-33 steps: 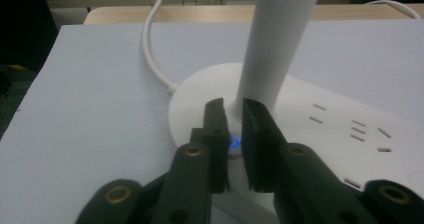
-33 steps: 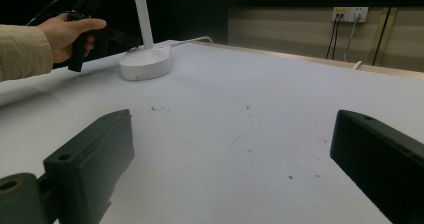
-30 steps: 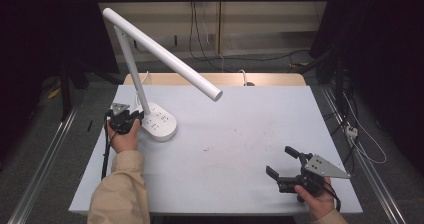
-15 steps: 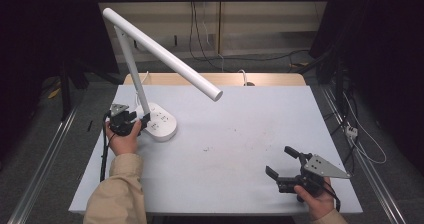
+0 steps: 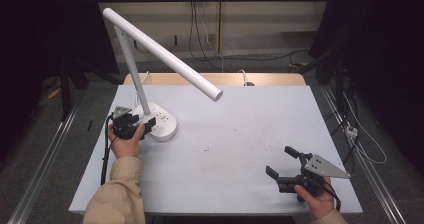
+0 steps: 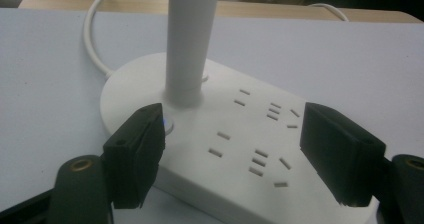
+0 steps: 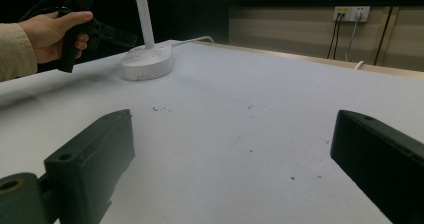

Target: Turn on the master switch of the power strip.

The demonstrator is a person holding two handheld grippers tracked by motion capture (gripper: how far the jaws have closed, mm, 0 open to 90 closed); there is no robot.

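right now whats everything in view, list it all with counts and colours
desk lamp: 1, white, back left of the table, long head angled out over the middle
lamp base: 1, white, oval with socket slots, between the left gripper's open jaws
lamp cable: 1, white, runs off the back edge
table: 1, pale grey top with small dark specks
wall sockets: a pair, white, on the far wall
left gripper: 1, black, at the lamp base, jaws have just been opening, pads off the base
right gripper: 1, black with a grey plate, front right, open, holding nothing
sleeve: 1, tan, left arm
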